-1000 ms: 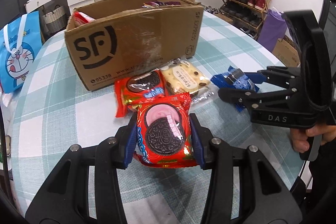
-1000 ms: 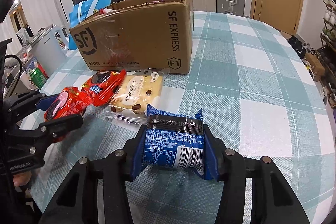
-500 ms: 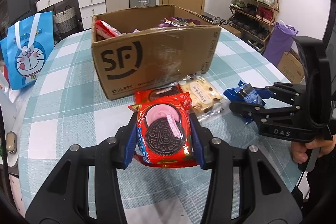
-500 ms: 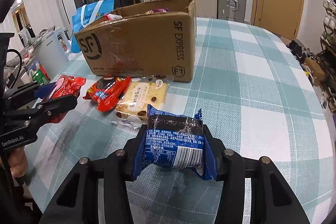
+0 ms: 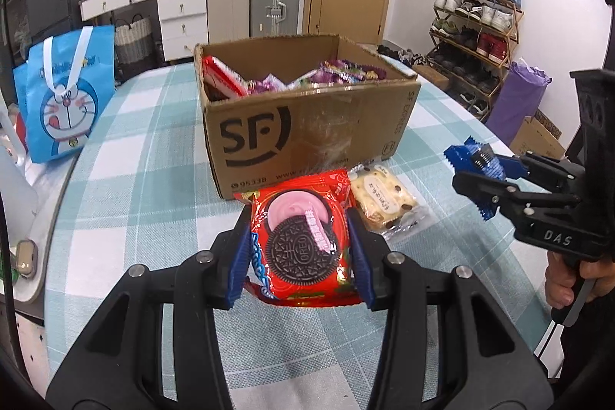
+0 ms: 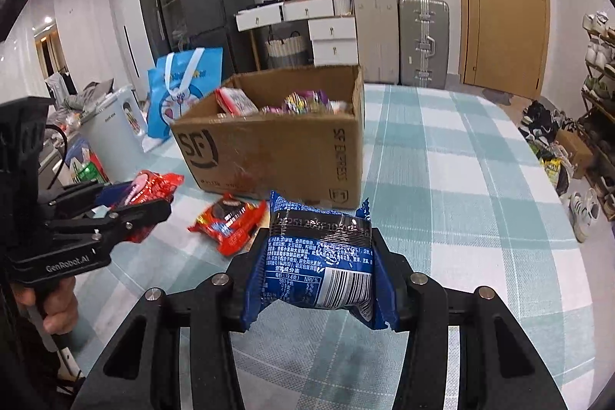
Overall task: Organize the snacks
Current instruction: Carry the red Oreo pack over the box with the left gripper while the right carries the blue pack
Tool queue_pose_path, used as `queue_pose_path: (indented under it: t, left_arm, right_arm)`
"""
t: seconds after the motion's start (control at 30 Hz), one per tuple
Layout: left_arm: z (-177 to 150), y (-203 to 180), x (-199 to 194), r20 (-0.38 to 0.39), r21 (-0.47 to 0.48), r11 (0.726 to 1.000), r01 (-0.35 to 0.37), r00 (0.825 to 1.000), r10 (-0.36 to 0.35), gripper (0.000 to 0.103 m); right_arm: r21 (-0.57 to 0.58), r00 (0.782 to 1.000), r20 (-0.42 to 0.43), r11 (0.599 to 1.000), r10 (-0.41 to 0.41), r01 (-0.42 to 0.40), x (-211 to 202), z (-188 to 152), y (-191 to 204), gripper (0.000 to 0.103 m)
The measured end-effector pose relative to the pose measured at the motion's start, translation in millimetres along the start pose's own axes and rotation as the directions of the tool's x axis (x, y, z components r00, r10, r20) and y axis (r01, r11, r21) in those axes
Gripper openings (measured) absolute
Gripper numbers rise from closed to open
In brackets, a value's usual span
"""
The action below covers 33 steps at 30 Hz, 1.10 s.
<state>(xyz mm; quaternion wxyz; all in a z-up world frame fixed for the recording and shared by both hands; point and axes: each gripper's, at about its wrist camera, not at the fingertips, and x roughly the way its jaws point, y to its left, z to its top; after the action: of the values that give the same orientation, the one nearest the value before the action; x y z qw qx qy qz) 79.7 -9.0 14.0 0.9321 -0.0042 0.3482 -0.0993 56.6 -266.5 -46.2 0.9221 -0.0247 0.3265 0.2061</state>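
Covering most of both views, a tabletop point(image 5: 127, 187) under a teal and white checked cloth is seen, and on it an open cardboard box point(image 5: 307, 137) printed with a large SF mark stands toward the far side, partly filled with wrapped snacks, among them a red and white packet point(image 5: 221, 73) leaning in its near left corner and a heap of purple wrappers point(image 5: 338, 73). A blue cartoon bag point(image 5: 63, 95) is stood at the left edge of the tabletop, well apart from the box. Just in front of the box, a pale biscuit pack point(image 5: 384, 200) in clear wrap is laid flat, and beside it, as shown in the right wrist view, a red cookie pack point(image 6: 228, 221) lies on the cloth. The left tongs point(image 5: 300, 252) are closed on a red Oreo pack point(image 5: 303, 237), which is gripped by its two side edges and held face up above the cloth, in front of the box. The right tongs point(image 6: 319, 275) are clamped on a blue snack pack point(image 6: 319, 268), held by its sides with the barcode side up, clear of the tabletop and nearer than the box's right corner. Each handle is grasped by a hand point(image 5: 569, 279).
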Motion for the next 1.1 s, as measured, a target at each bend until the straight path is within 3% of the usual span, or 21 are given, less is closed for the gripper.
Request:
queue_pose_path:
  t: [0.37,0.7,1.1]
  left_arm:
    - [16,9,-23,0.064,-0.014,0.999,-0.031,0.997,0.031,0.042]
    - [53,28,-29,0.116,-0.064,0.996,-0.065,0.991,0.072,0.042]
    - [92,38,-13,0.133,-0.085,0.992,-0.093,0.986,0.104,0.042]
  right_arm:
    - [-0.013,0.996,0.082,1.000,0.028,-0.027,-17,30,12,0.049]
    - [-0.033,0.990,0.130,0.998,0.063,-0.059,-10,66,17,0.049]
    - [-0.037,0.986,0.128,0.994,0.103,-0.099,15,109,18,0.049]
